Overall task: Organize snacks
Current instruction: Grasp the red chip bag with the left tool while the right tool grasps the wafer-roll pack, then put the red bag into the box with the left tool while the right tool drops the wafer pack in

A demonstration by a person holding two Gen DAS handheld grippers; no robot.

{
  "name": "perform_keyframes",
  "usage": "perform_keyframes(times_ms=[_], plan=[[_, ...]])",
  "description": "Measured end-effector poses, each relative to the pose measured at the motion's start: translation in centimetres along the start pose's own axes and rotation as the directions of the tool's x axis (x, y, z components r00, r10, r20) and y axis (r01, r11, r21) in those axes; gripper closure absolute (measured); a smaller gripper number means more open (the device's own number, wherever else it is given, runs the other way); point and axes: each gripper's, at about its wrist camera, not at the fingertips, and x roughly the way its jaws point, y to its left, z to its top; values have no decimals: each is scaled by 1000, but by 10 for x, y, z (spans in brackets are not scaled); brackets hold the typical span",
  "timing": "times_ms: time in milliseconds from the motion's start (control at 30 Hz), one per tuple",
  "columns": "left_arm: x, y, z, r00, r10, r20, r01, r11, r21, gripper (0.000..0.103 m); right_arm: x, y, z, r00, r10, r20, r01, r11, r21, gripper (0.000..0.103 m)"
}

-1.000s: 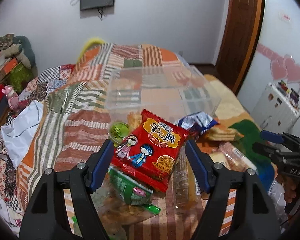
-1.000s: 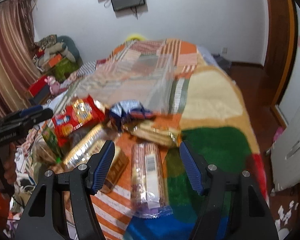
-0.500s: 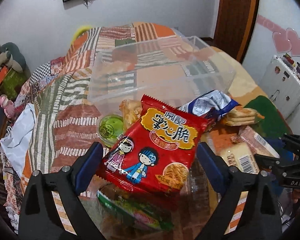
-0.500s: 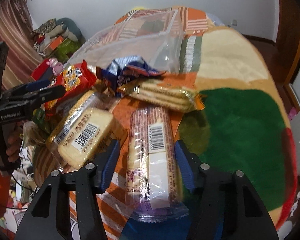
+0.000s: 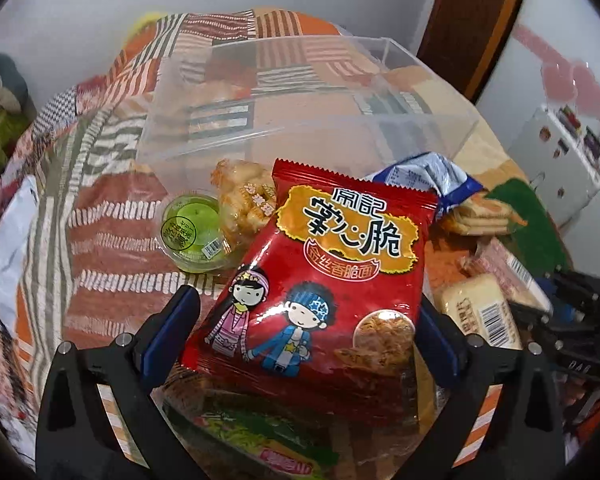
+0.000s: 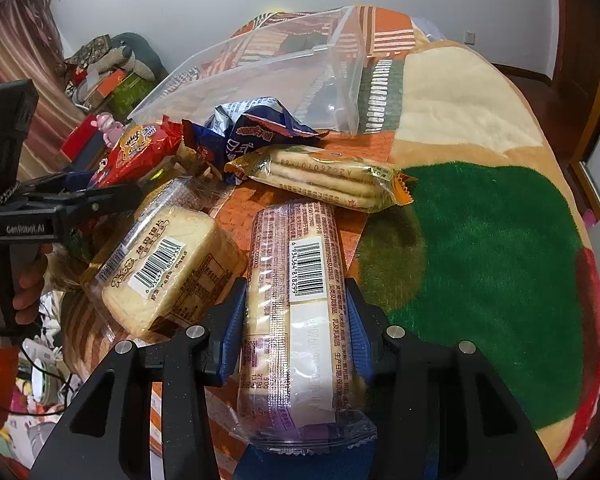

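Note:
A red noodle-snack bag (image 5: 320,280) lies on a pile of snacks in front of an empty clear plastic bin (image 5: 300,100). My left gripper (image 5: 304,320) is open, its blue pads on either side of the bag's lower half with a small gap on the left. My right gripper (image 6: 296,312) has closed on a long purple-wrapped biscuit pack (image 6: 300,300), pads touching both of its sides. The red bag (image 6: 136,152) and the bin (image 6: 268,68) also show in the right wrist view.
Around lie a green jelly cup (image 5: 192,232), a fried-snack pack (image 5: 244,200), a blue foil bag (image 6: 252,128), an orange-trimmed cracker pack (image 6: 328,180), a bread pack (image 6: 168,264) and a green packet (image 5: 260,436). All rest on a patchwork blanket (image 6: 480,220).
Both grippers moved forward and down onto the snacks. The left now straddles the red bag. The right narrowed from wide open until its pads met the purple biscuit pack.

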Motion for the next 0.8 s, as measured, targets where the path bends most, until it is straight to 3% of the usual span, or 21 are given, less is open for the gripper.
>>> perform_keyframes(times_ms=[133,300,433,800], plan=[[-9,1,-2,999,-35,31,35,999,-17,23,-3,3,1,1000,7,10,-7,1000,6,61],[-24,-3,-4,996,-42,74,43,999,-5,38,-13,7,5,999,22,37,-22,1000,1,61],[-38,-3,-4,992,-58,109,59,998,-10,39,-24,13,10,997,35,70,-35,999,-9,61],[-79,5,11,970,-20,241,30,999,-41,39,-43,31,45,977,50,208,-40,998,-53,61]])
